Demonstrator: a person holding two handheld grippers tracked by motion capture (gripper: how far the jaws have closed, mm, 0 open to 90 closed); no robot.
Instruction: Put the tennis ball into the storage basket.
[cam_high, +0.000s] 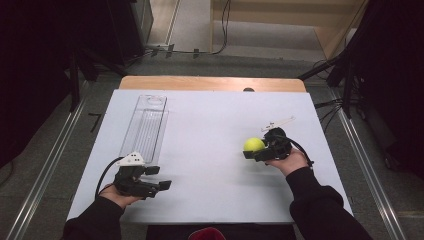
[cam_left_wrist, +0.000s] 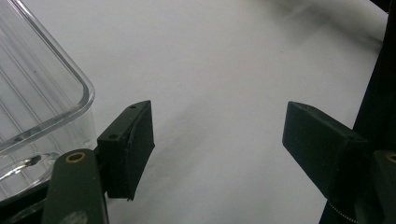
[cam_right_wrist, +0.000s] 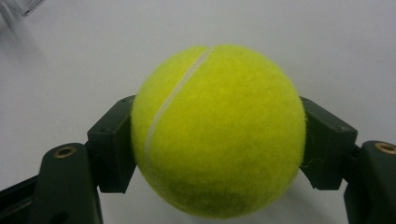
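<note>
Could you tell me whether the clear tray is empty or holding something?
Empty: through the clear tray only its ribbed floor shows, and the ball sits clamped in the right tool.

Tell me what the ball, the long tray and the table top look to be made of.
Ball: yellow-green fuzzy felt with a pale curved seam, likely a tennis ball; fibres fray at its edge.
Tray: clear, glossy hard plastic, by the look; the table shows through it, and its ribbed floor and rounded rim catch the light.
Table: a smooth, matt white sheet over a wooden-looking board that shows at the far edge.
</note>
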